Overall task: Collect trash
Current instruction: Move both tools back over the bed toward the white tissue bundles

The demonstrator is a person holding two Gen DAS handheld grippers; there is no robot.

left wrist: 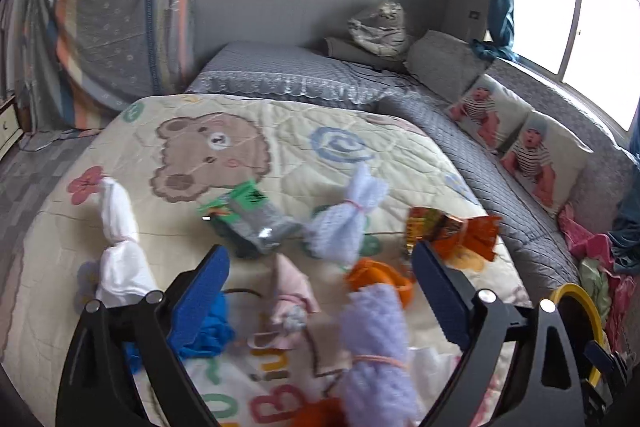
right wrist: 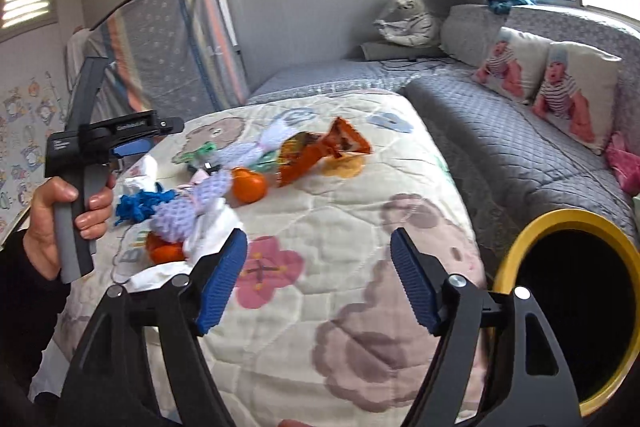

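Orange snack wrapper lies crumpled on the cartoon quilt, just beyond the right-hand finger of the left gripper. Silver-and-green foil packet sits left of it, a tied lilac cloth bundle between them. Those two read as the trash; the white, pink and blue bundles and the orange fruit probably stay.

Left gripper: jaws wide apart, nothing between the pads, hovering over the pile. Right gripper: also spread, empty, over bare quilt next to the yellow-rimmed bin.

Suggested approach:
- Left takes the wrapper first, being nearest and at the pile's edge.
- Pinch the bunched middle, not a loose tail; foil slides out of a light grip.
- Come down steeply so the pads don't snag the quilt or the lilac bundle.
- Second lilac bundle sits right under the left jaws; clear it before closing.
- Bin mouth faces sideways at the bed's edge, so the carry is short.
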